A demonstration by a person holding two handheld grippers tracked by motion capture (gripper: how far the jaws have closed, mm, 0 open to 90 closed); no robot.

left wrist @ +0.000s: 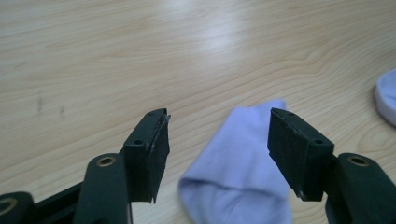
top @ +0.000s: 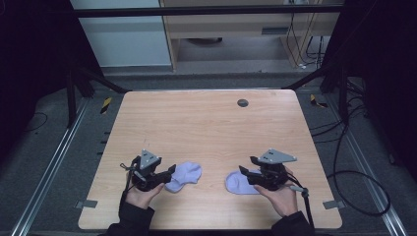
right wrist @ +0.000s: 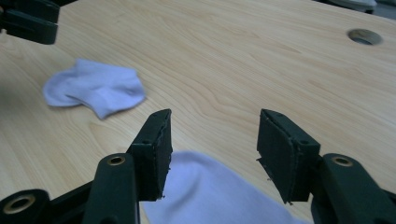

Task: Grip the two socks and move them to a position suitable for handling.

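On table near edge: two socks apart | far half bare

two socks apart on table

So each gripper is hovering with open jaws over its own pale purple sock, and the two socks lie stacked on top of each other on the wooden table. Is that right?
Not quite. The left sock and the right sock lie apart, side by side, with bare table between them, as the high view shows. The rest holds: the left gripper and the right gripper each hover open over one sock.
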